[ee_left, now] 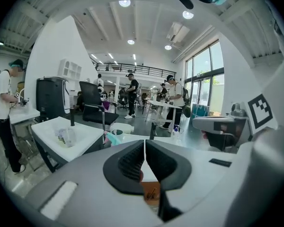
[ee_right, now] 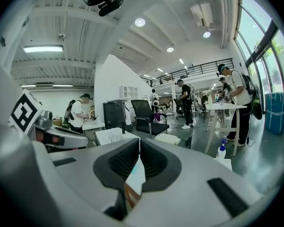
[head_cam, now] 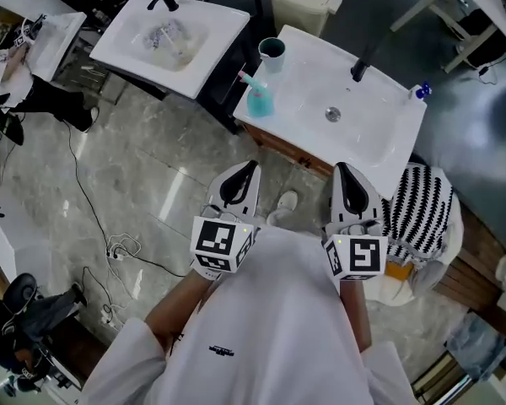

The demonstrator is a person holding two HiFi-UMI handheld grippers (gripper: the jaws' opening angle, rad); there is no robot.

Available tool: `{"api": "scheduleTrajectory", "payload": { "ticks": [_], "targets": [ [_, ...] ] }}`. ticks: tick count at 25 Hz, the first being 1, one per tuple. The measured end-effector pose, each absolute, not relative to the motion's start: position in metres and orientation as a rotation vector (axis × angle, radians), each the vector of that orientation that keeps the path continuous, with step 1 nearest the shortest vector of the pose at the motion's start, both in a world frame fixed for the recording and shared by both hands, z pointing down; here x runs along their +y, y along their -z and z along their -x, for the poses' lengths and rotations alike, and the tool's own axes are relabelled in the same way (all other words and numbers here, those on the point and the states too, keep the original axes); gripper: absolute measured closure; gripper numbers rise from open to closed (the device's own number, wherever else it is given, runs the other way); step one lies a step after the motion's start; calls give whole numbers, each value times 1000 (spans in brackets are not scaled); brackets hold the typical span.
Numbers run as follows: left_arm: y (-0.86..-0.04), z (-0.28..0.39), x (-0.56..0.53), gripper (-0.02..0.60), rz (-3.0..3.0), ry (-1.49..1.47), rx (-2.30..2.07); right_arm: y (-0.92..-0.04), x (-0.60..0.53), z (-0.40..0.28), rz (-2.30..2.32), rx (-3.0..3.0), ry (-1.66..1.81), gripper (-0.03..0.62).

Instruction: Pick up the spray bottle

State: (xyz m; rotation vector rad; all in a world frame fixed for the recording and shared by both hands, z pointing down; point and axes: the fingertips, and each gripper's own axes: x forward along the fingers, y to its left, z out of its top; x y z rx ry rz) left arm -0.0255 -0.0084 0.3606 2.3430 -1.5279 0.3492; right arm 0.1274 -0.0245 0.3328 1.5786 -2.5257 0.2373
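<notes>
At the upper left of the head view sits a white sink (head_cam: 118, 47) with a black tap. To its right, a second sink (head_cam: 388, 146) fills the upper middle. Two bottles there could be the spray bottle.

On the second sink's left corner stands a teal bottle (head_cam: 259, 101) with a pink head, upright. A teal cup (head_cam: 271, 51) stands just behind it.

Your left gripper (head_cam: 250, 168) is below that corner, over the grey floor and close to your body. It points up the frame toward the teal bottle and is well apart from it. In the left gripper view its dark pads (ee_left: 132, 162) meet in a thin seam with nothing between them, and the cup and teal bottle show just above the jaws.

Your right gripper (head_cam: 342, 169) is level with the left one, at the sink's near edge. It points toward the basin and its black tap (head_cam: 363, 57). In the right gripper view its jaws are also pressed together and empty.

On the sink's far right corner stands a blue-topped bottle (head_cam: 420, 92). It is small, upright and well apart from both grippers. The right gripper view shows it at the right, beyond the jaws.

A striped cloth (head_cam: 422, 205) lies to the right of your right gripper.
</notes>
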Motion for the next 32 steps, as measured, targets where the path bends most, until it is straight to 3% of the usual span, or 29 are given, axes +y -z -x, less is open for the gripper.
{"api": "scheduleTrajectory", "payload": {
  "ticks": [32],
  "targets": [
    [-381,55,-114,568,-2481,-552,-1382,-338,-120,-98,-1683,-2425,-336,588]
  ]
}}
